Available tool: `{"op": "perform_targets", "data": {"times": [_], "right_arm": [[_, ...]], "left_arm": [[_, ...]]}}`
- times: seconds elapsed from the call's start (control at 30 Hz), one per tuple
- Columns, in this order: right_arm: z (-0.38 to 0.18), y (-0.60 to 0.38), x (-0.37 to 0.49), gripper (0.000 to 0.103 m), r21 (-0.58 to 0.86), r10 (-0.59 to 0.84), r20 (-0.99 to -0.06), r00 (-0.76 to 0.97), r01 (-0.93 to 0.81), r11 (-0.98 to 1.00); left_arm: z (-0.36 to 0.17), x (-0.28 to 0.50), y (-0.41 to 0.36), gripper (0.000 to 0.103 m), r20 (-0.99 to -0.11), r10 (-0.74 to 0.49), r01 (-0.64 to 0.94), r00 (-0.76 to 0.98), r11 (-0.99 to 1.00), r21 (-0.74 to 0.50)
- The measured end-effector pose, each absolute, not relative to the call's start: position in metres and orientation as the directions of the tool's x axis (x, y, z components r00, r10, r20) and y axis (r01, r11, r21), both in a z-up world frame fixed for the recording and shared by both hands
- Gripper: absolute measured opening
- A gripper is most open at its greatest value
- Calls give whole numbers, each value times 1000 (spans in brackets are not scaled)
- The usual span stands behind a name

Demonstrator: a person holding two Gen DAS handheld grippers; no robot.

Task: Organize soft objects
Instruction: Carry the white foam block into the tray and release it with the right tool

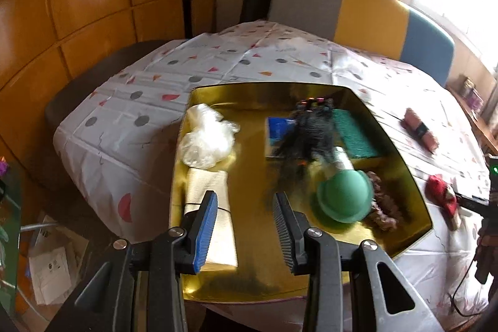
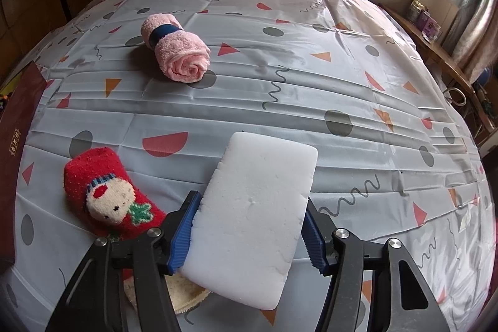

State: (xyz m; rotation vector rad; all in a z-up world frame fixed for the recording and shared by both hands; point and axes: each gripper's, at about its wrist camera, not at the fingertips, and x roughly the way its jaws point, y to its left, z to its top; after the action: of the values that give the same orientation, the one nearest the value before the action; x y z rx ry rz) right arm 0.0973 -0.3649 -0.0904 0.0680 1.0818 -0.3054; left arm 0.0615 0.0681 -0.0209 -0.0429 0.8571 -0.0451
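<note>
While a patterned tablecloth [image 2: 280,101] covers the whole table, the biggest thing on it is a gold tray [image 1: 249,276], seen from the left wrist camera with its bare floor filling the centre of that view. Inside the tray, a crumpled clear plastic bag [image 1: 207,137] lies at ten o'clock, a folded cream cloth [image 1: 214,226] sits just below it at eight o'clock, a black fuzzy piece [image 1: 308,133] rests near one o'clock over a blue item, and a green dome-shaped hat [image 1: 344,196] lies at three o'clock, touching a brown fluffy thing on its right. The left gripper [image 1: 244,231] hangs above the tray floor at six o'clock, its fingers apart with nothing between them. In the right wrist view, the right gripper [image 2: 250,234] is clamped on a white sponge block [image 2: 255,217], pads pressing both long sides. A rolled pink towel [image 2: 177,50] with a dark band lies at eleven o'clock, well apart. A red sock [image 2: 109,195] with a snowman face lies at nine o'clock, just beside the left finger.
</note>
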Motion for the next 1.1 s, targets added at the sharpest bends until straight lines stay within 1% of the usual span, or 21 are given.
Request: {"op": "perform_targets", "data": {"times": [0.33, 0.57, 0.73, 0.8, 0.9, 0.97, 1.1], "right_arm": [[-89, -367, 96, 62, -92, -217, -876, 431, 293, 952], [-78, -376, 92, 61, -50, -214, -860, 463, 341, 939], [-88, -374, 94, 61, -70, -215, -881, 420, 334, 940], [-84, -379, 92, 61, -34, -200, -877, 436, 359, 933], [-81, -393, 86, 61, 76, -132, -875, 465, 403, 912], [-82, -398, 83, 61, 107, -113, -880, 462, 424, 899], [-77, -410, 76, 61, 214, -58, -861, 505, 463, 860]], "left_arm": [[-26, 54, 54, 37, -763, -72, 60, 643, 997, -43], [-26, 51, 50, 37, -757, -63, 68, 651, 997, -24], [-28, 50, 52, 37, -761, -64, 63, 645, 998, -30], [-28, 49, 55, 37, -760, -62, 57, 647, 998, -33], [-29, 49, 60, 37, -762, -65, 46, 644, 998, -45], [-29, 49, 62, 37, -761, -68, 43, 646, 998, -52], [-29, 48, 65, 37, -759, -71, 39, 647, 997, -61]]}}
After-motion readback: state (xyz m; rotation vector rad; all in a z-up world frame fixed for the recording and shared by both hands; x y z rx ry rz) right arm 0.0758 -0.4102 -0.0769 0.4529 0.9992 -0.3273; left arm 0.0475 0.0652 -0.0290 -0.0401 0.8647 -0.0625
